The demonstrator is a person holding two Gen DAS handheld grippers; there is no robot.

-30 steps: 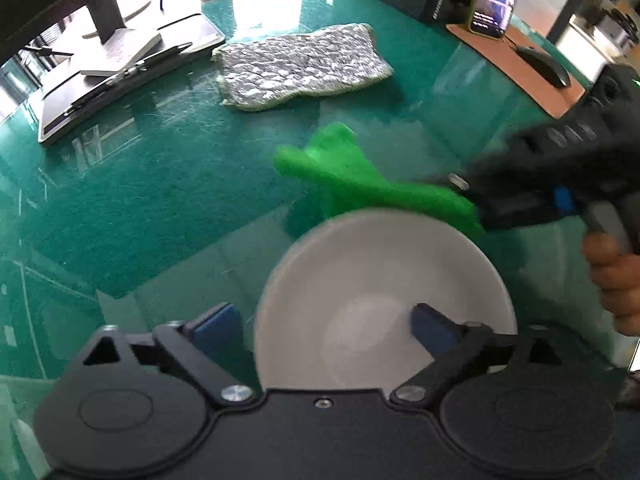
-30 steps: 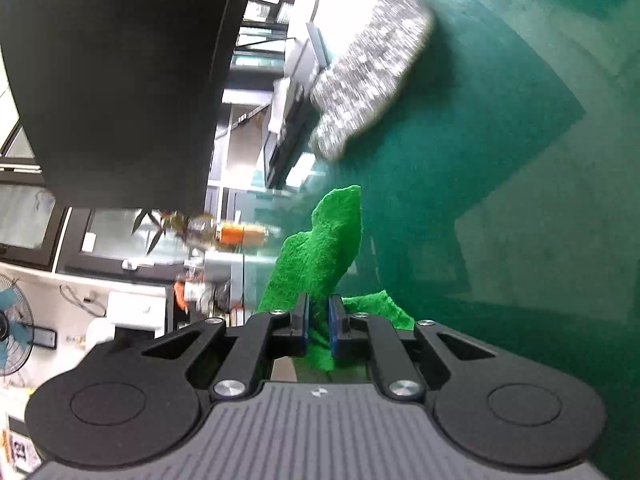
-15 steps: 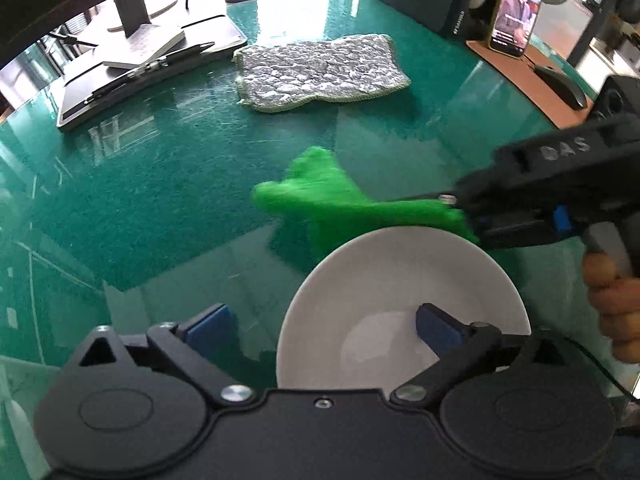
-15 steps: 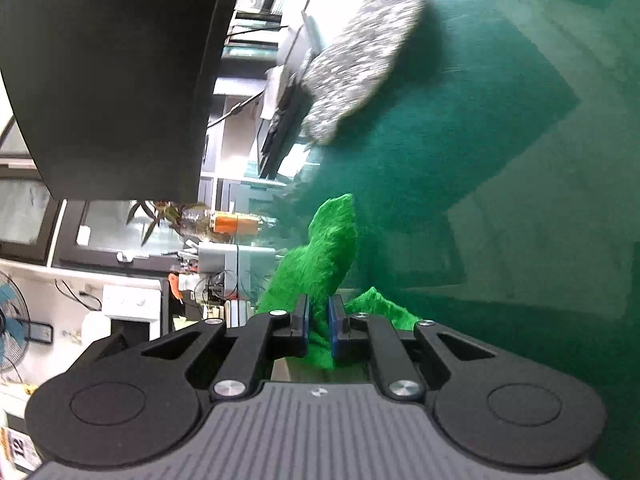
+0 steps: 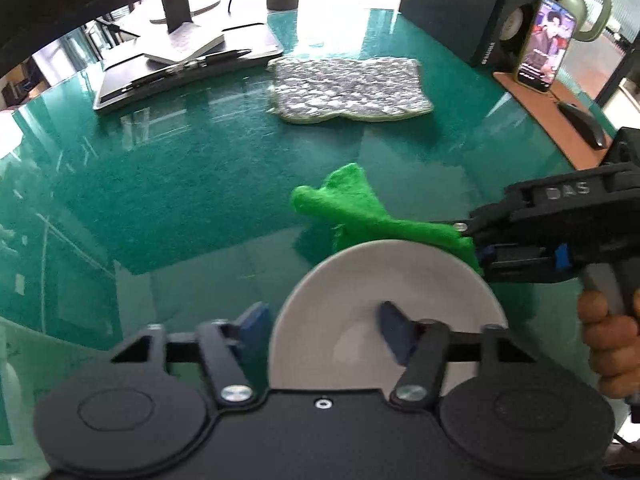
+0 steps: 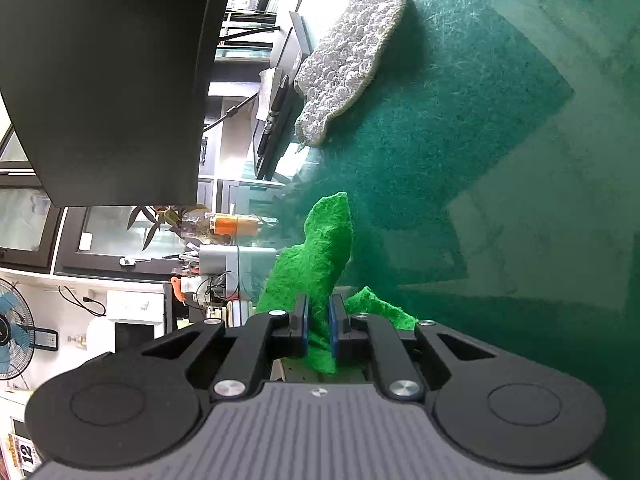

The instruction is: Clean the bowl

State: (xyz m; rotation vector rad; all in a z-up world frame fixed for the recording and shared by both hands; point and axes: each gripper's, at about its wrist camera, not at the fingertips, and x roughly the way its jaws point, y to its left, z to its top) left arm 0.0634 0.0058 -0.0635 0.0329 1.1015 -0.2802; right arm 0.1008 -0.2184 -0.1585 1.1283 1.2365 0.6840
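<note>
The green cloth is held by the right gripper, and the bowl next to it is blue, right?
Not quite. The right gripper does pinch the green cloth, but the bowl is white, not blue. The left wrist view shows it, with the cloth just behind its rim. Only the gripper's pads are blue.

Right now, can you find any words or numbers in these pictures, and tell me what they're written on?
"DAS": raised letters on the black body of the right gripper, left wrist view.
"12": on a calendar at the bottom left corner, right wrist view.
White lettering down the speaker: too small to read.
Text on the phone screen: too blurred to read.
</note>
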